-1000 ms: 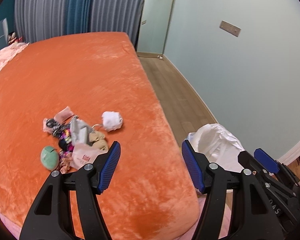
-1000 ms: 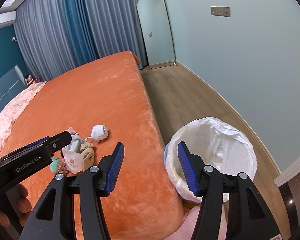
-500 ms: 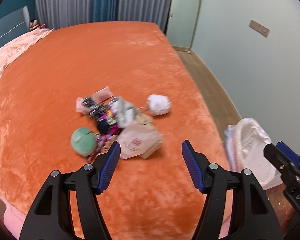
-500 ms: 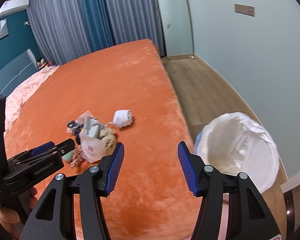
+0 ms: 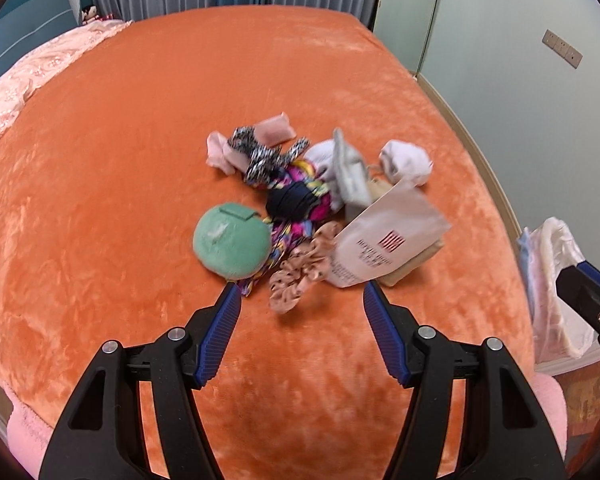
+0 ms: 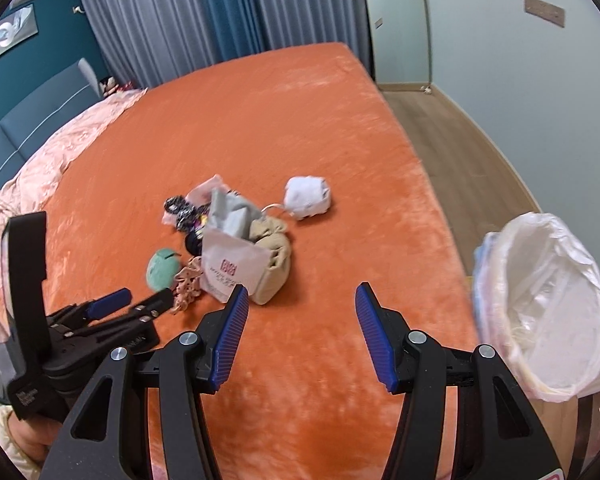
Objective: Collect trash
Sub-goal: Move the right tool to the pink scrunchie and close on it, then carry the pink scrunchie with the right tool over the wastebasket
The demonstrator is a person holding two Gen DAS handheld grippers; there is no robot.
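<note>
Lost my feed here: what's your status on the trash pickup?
Left gripper open, empty, just short of pile. Right gripper open, empty. Lined bin beside bed. Nothing blocking.

I've got both grippers tilted down over the bed (image 5: 140, 140). My left gripper (image 5: 302, 292) is spread, fingers (image 5: 220, 332) empty. My right gripper (image 6: 298, 292) is spread too, nothing between its fingers (image 6: 230, 336). My left hand (image 6: 36, 436) grips the left handle, beside the right gripper.
</note>
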